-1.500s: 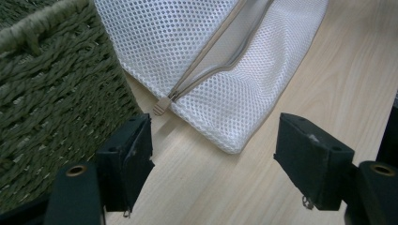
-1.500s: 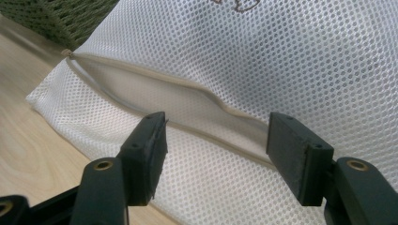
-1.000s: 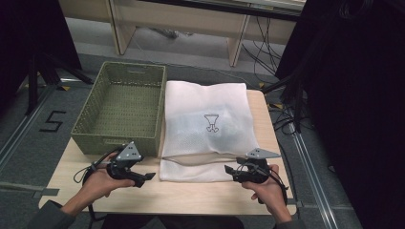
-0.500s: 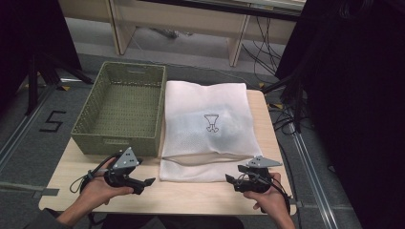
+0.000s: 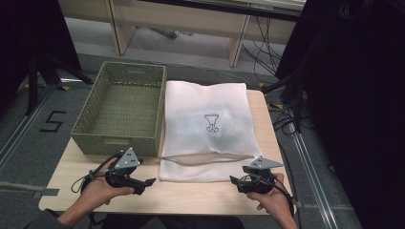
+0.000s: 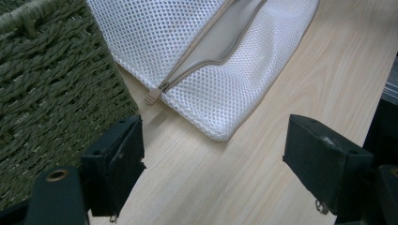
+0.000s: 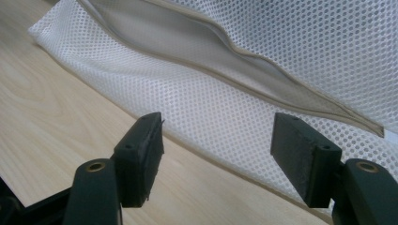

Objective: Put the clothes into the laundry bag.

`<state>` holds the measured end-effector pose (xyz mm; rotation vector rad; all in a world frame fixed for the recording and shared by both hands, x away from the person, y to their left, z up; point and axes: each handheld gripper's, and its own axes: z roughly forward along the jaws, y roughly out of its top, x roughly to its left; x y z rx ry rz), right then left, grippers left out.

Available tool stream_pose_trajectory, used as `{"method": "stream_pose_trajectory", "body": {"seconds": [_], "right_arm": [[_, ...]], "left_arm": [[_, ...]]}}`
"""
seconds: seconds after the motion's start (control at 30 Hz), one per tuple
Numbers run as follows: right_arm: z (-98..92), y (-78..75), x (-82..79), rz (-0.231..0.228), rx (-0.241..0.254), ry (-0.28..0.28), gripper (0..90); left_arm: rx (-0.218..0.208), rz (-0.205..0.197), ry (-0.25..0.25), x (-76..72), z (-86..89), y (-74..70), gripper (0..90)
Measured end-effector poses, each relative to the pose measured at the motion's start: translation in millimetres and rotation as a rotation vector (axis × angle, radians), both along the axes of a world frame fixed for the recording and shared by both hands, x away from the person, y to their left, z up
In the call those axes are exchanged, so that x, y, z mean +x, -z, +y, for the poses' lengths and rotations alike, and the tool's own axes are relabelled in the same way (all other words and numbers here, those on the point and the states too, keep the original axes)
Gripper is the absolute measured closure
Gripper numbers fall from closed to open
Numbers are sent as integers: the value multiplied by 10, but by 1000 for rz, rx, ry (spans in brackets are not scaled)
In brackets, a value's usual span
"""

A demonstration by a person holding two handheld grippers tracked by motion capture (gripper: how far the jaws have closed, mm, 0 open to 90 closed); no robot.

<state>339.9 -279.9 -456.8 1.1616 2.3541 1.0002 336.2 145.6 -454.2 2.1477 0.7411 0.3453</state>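
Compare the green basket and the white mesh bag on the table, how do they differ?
The basket is dark green woven material with upright walls; the mesh bag is white, soft and lies flat. The basket stands open on top and looks empty; the mesh bag has a zipper along its near edge. Both sit side by side on the wooden table.

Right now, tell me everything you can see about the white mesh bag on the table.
The white mesh bag lies flat on the light wooden table, its left edge right beside the green woven basket; whether they touch is unclear. It looks like soft, fine-holed netting with a small black printed emblem in the middle. A beige zipper runs across near its front edge and gapes partly open, its pull tab at the end by the basket. Neither gripper touches it.
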Motion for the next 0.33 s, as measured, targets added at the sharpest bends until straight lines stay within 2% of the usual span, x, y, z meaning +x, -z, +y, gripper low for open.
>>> {"method": "stream_pose_trajectory", "body": {"seconds": [0.1,0.13,0.33], "right_arm": [[11,-1,-7,10,12,13,353],[13,8,2,-7,6,0,353],[11,7,1,-7,4,-1,352]], "left_arm": [[-8,4,-5,-6,-12,4,200],[-3,5,-2,-5,-10,4,200],[-3,9,-1,1,-8,12,200]]}}
